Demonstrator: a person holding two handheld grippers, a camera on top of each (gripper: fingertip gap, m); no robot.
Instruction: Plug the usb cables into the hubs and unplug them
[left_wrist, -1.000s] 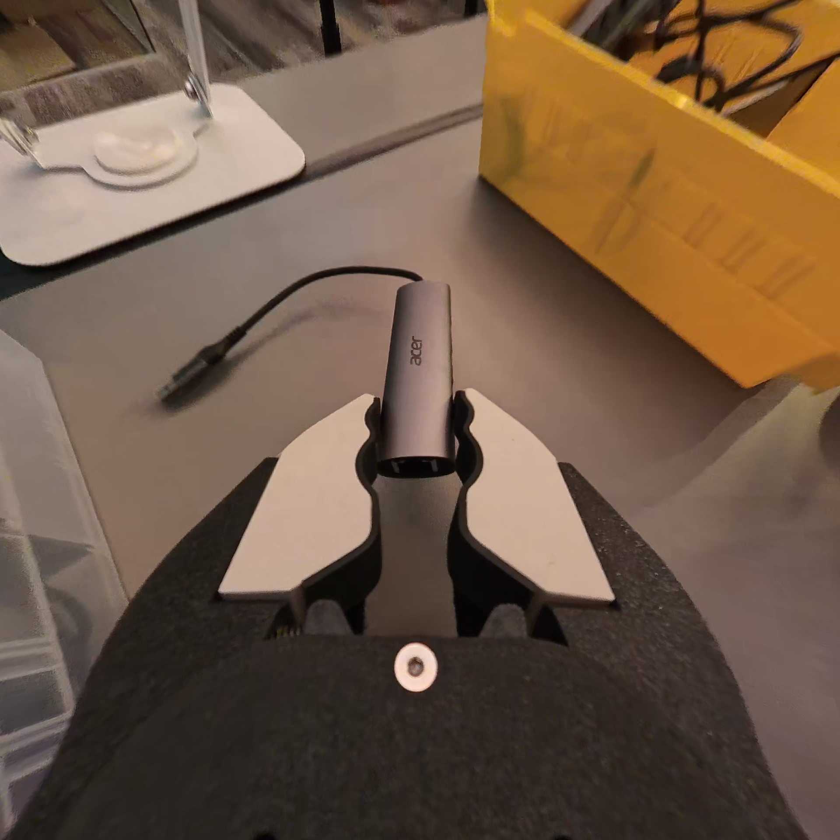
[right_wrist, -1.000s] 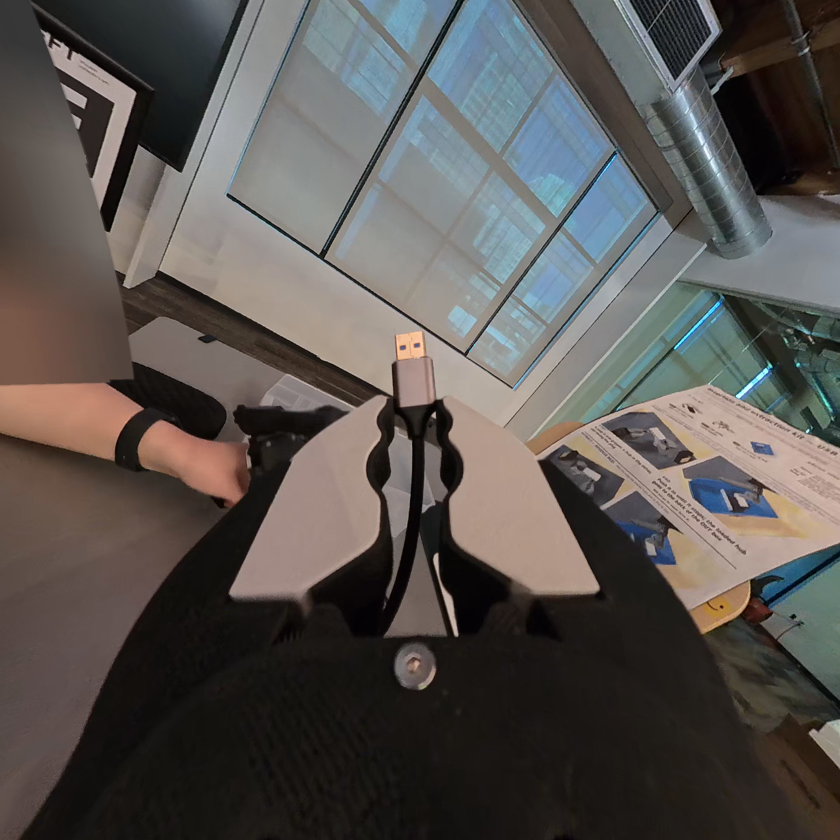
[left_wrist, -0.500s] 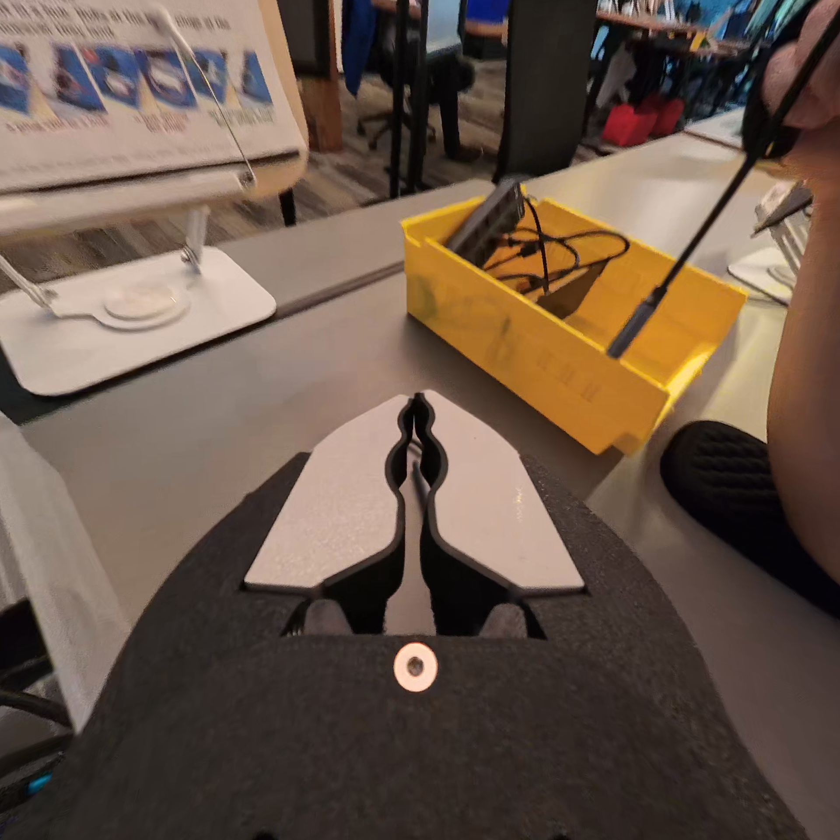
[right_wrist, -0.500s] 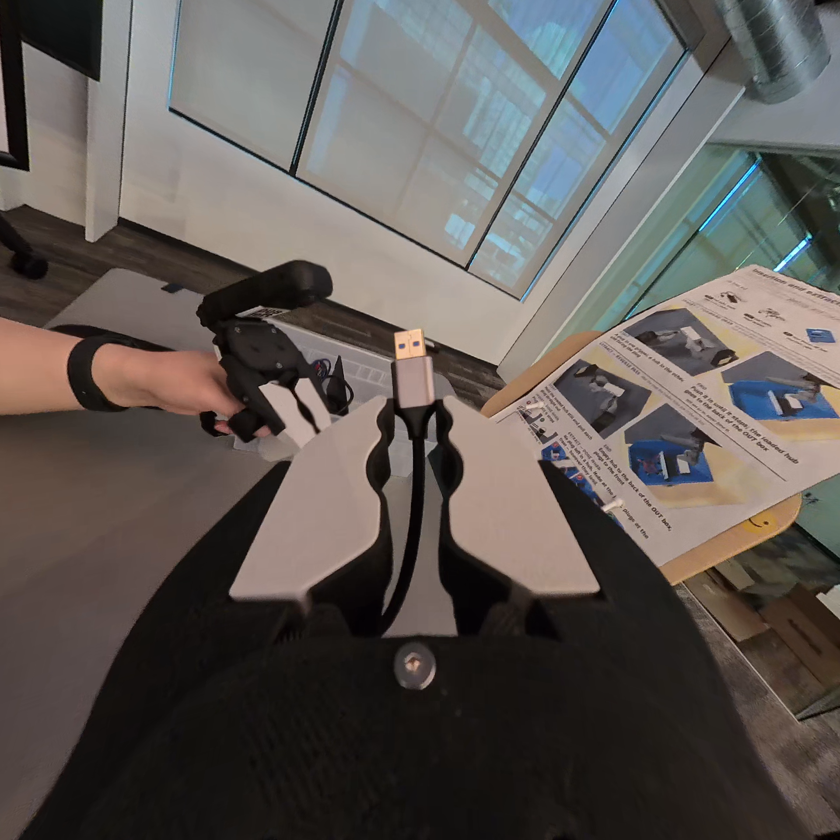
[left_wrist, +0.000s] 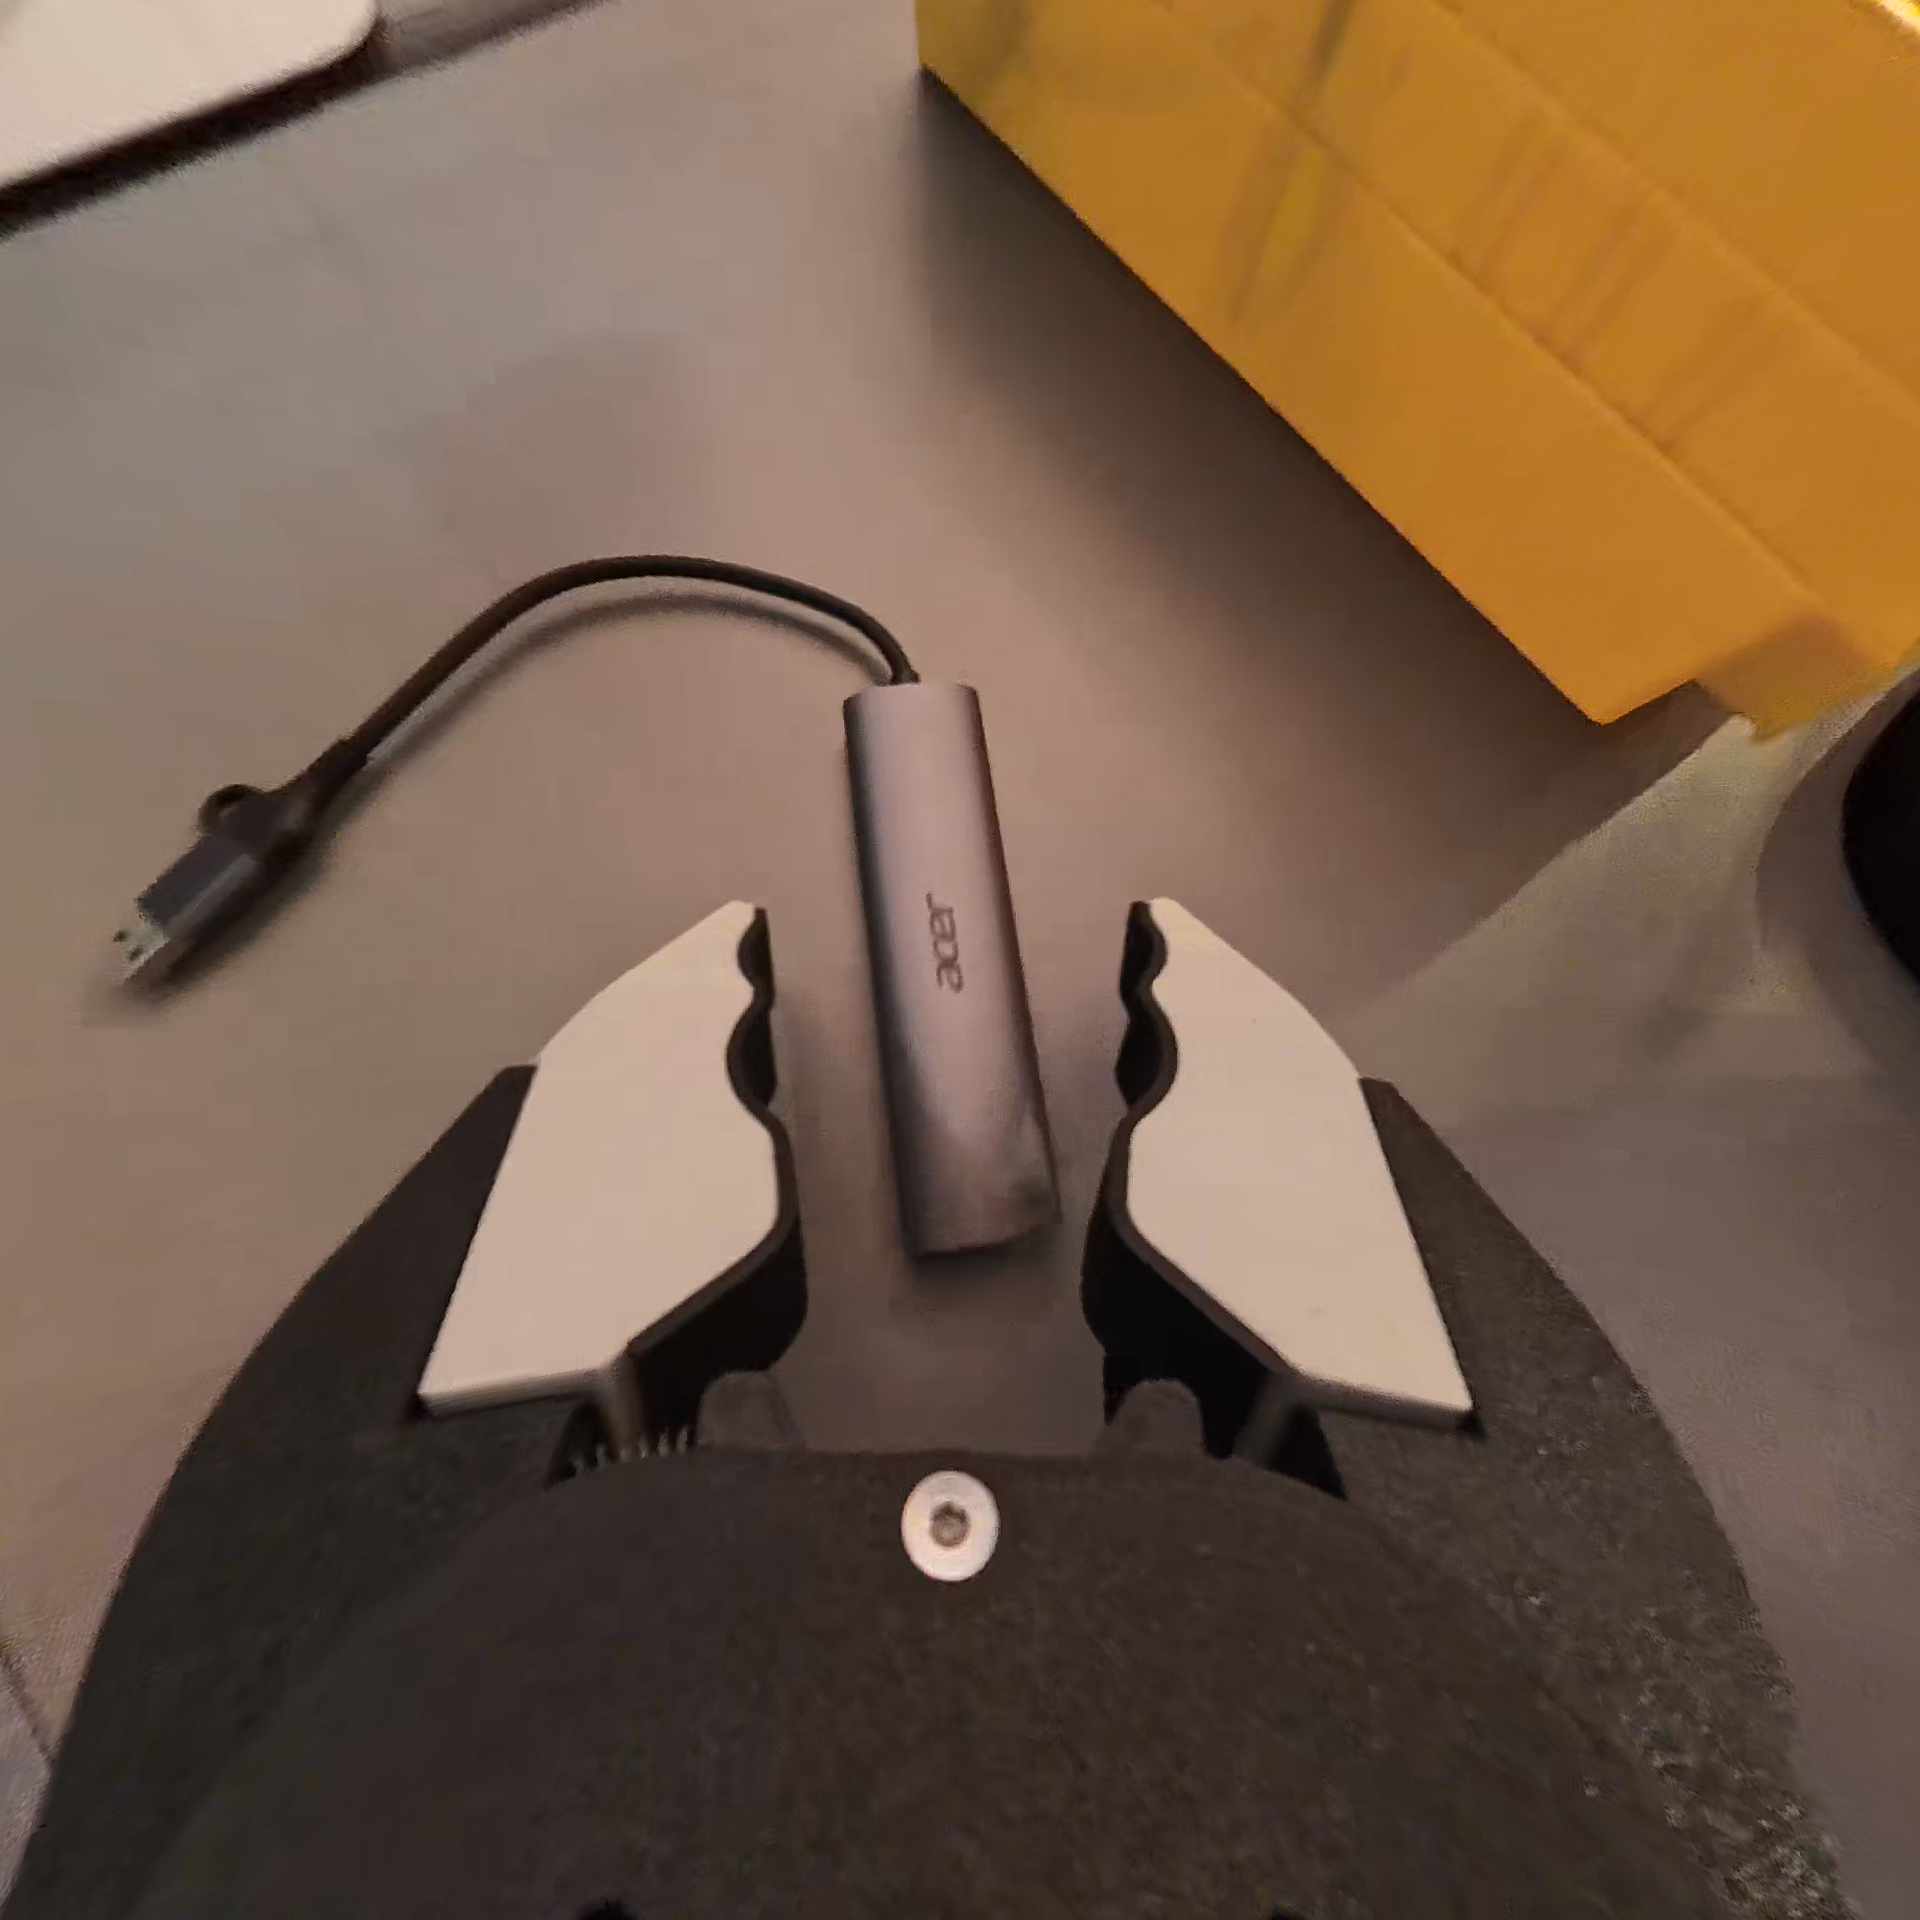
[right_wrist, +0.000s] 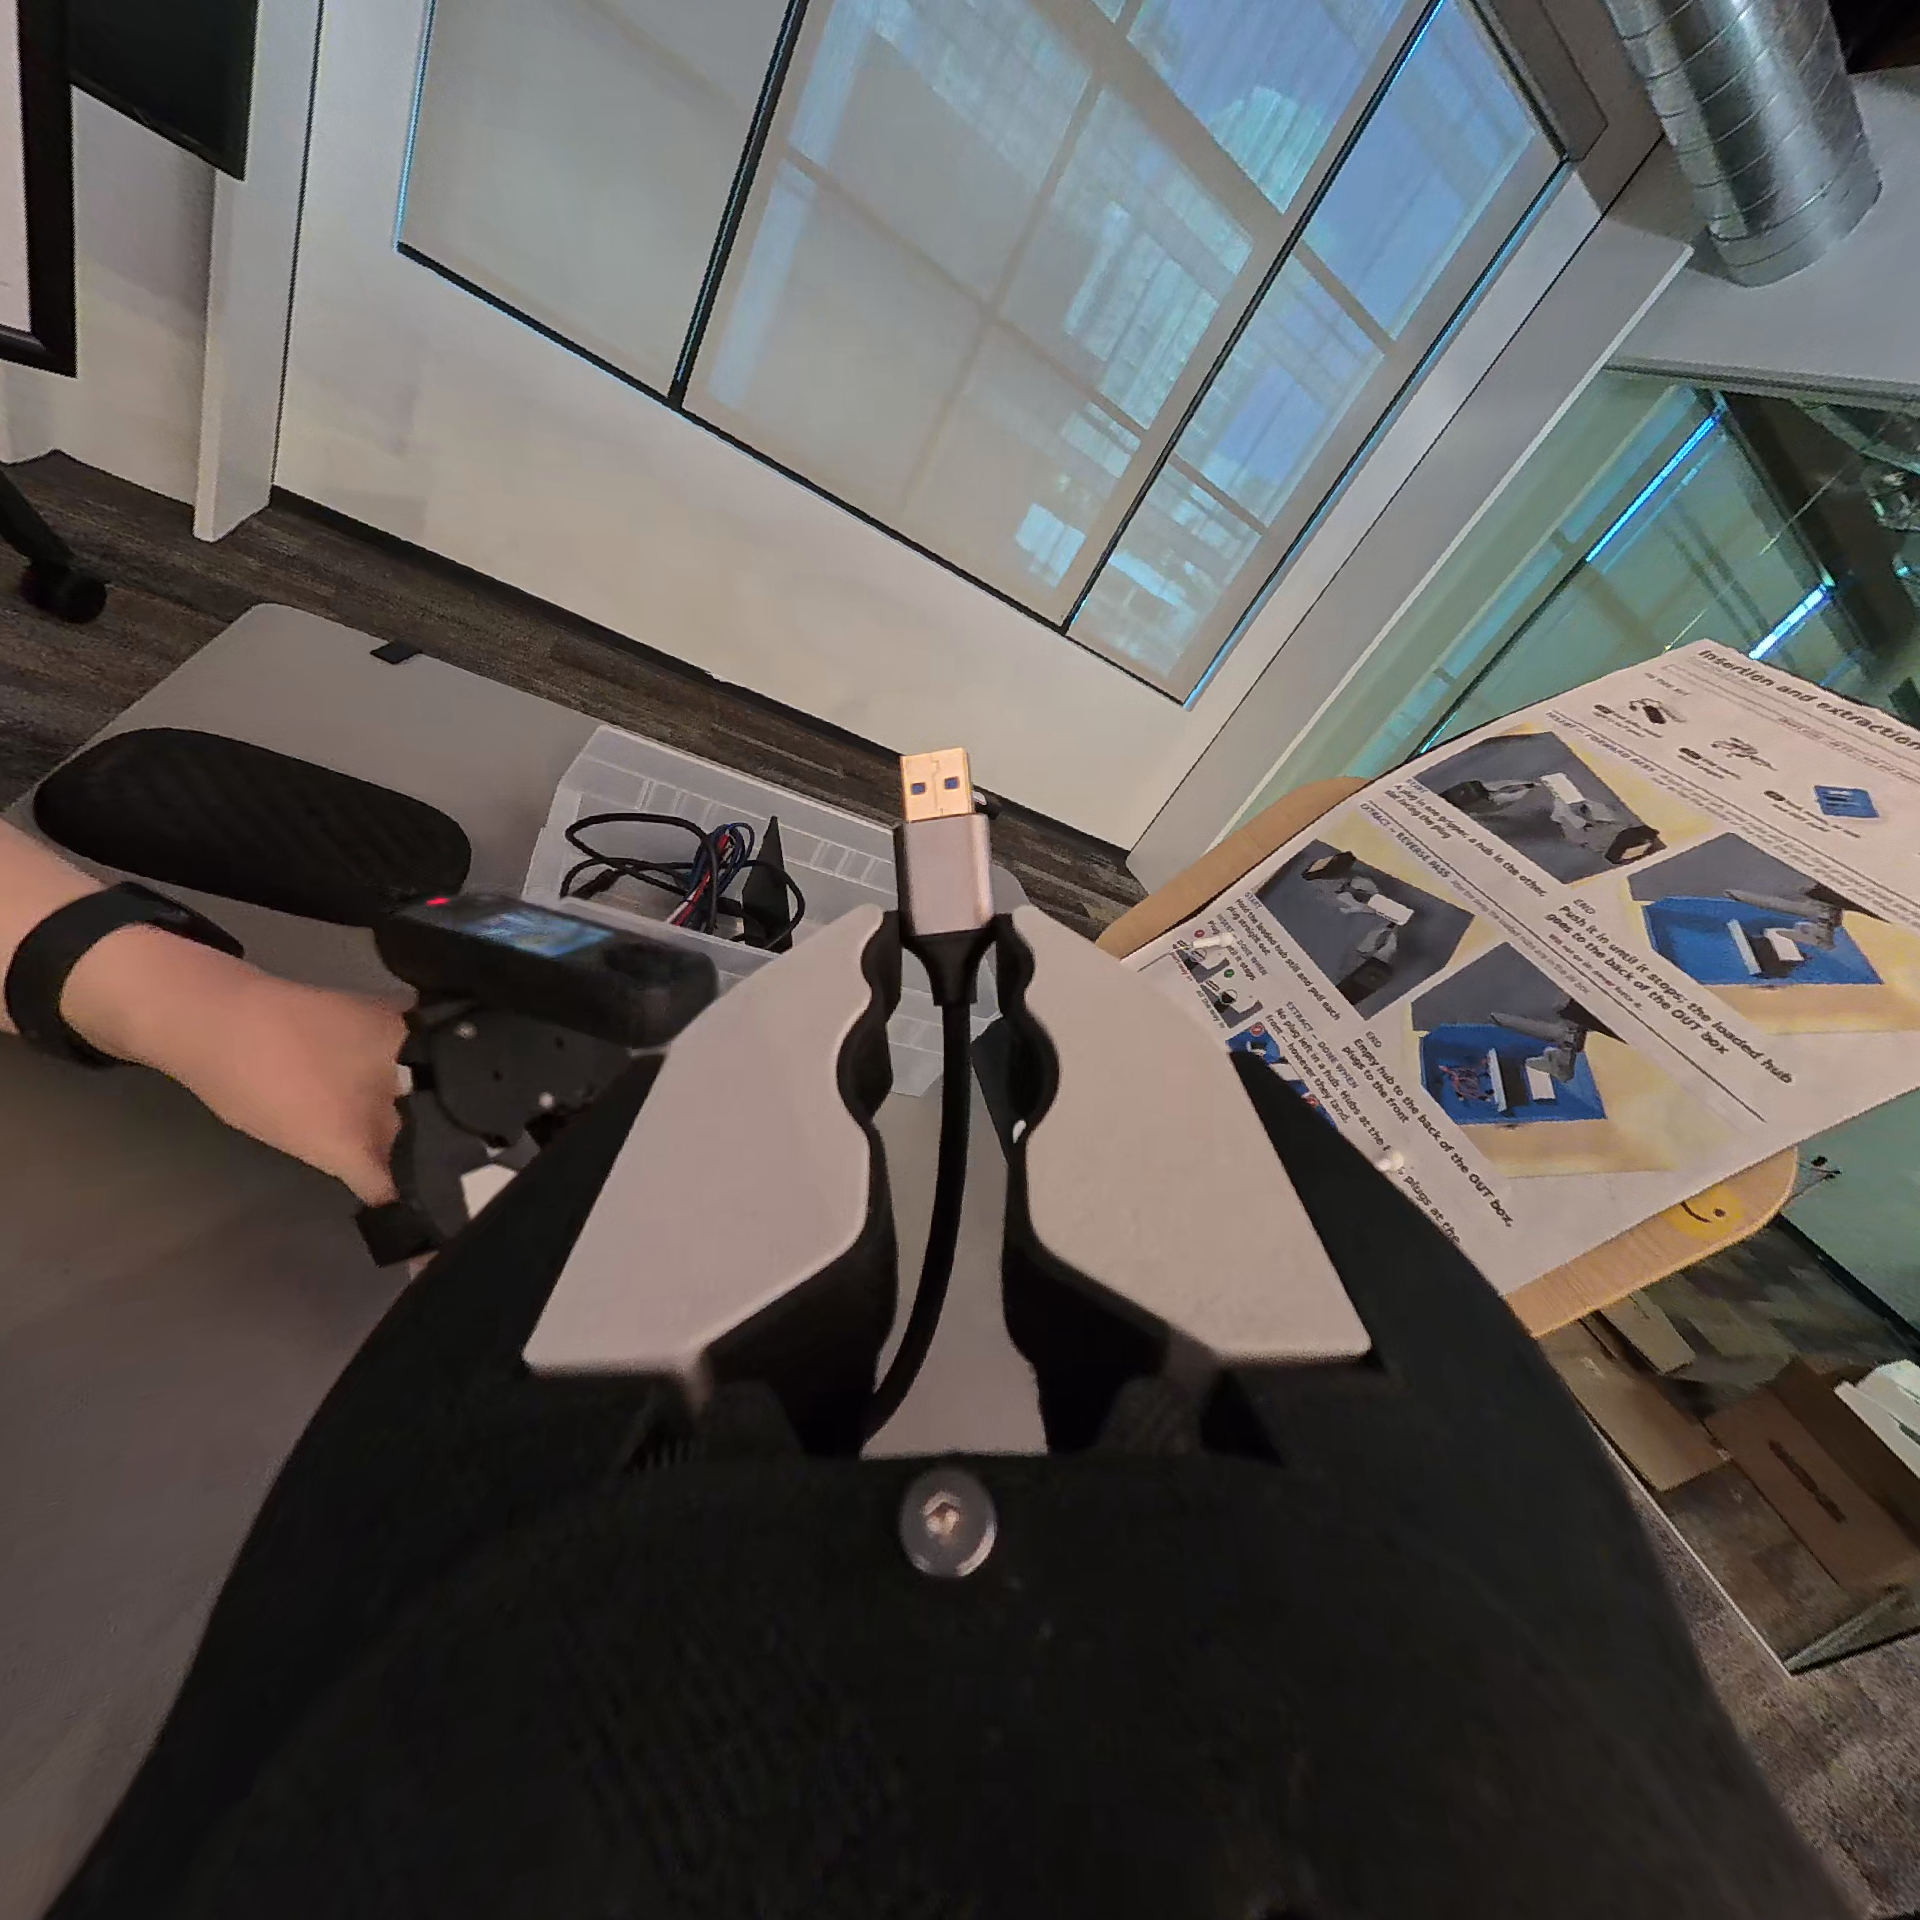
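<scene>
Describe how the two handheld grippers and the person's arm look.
Both the left gripper and the right gripper have flat pale-grey fingers with wavy black inner pads, a textured black body and one silver screw. The person's hand has a black wristband.

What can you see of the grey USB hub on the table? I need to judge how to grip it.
The grey USB hub is a slim bar with rounded edges and a matte, metal-looking shell, printed with small writing. It lies flat on the grey table, lengthwise between the open jaws of the left gripper, neither touching it. A black cable leaves its far end, curving left to a loose USB plug. A yellow bin stands apart on the right.
</scene>
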